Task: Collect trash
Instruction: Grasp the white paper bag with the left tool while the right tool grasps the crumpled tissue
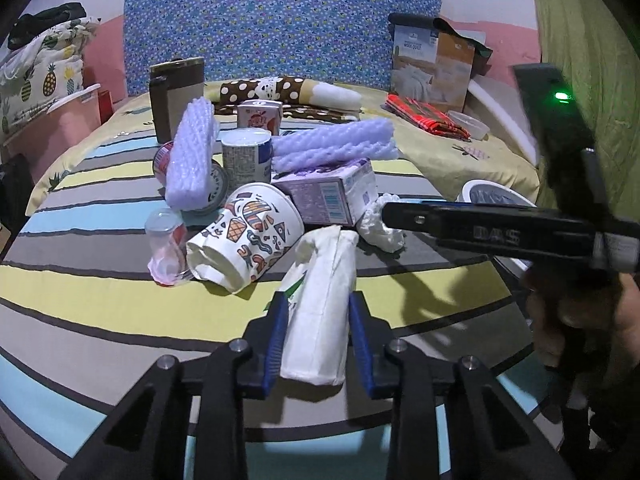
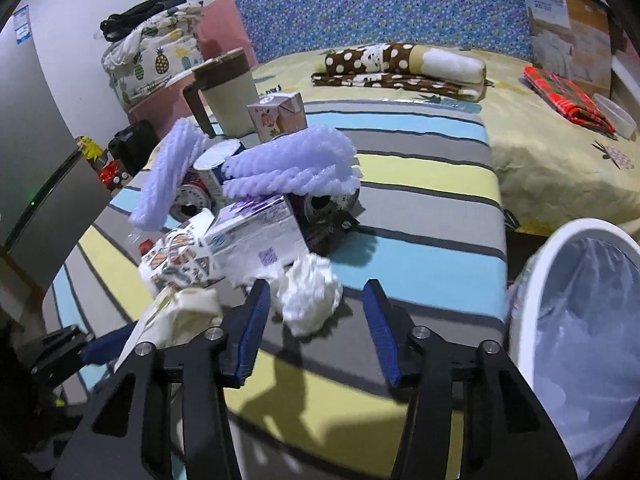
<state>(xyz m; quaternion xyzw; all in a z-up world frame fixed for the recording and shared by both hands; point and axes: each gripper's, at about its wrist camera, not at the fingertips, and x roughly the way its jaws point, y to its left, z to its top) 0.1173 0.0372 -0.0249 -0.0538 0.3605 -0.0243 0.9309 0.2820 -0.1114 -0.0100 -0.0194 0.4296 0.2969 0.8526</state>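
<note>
My left gripper (image 1: 318, 298) is shut on a white soft packet (image 1: 320, 320) with green print, its blue pads pressing both long sides. The packet lies on the striped cover at the near edge of a trash pile. A crumpled white tissue (image 2: 310, 296) sits between the blue pads of my right gripper (image 2: 317, 292), which is open; the left pad is close to the tissue and the right pad stands apart from it. In the left wrist view one black right finger (image 1: 440, 220) reaches in toward that tissue (image 1: 380, 232). The packet (image 2: 180, 312) also shows in the right wrist view.
The pile holds a patterned paper cup (image 1: 252, 232), a purple carton (image 1: 328, 196), two purple foam sleeves (image 1: 190, 156), a can (image 1: 246, 156), a clear plastic cup (image 1: 166, 244) and a juice box (image 1: 260, 116). A white lined bin (image 2: 536, 264) stands right of the bed.
</note>
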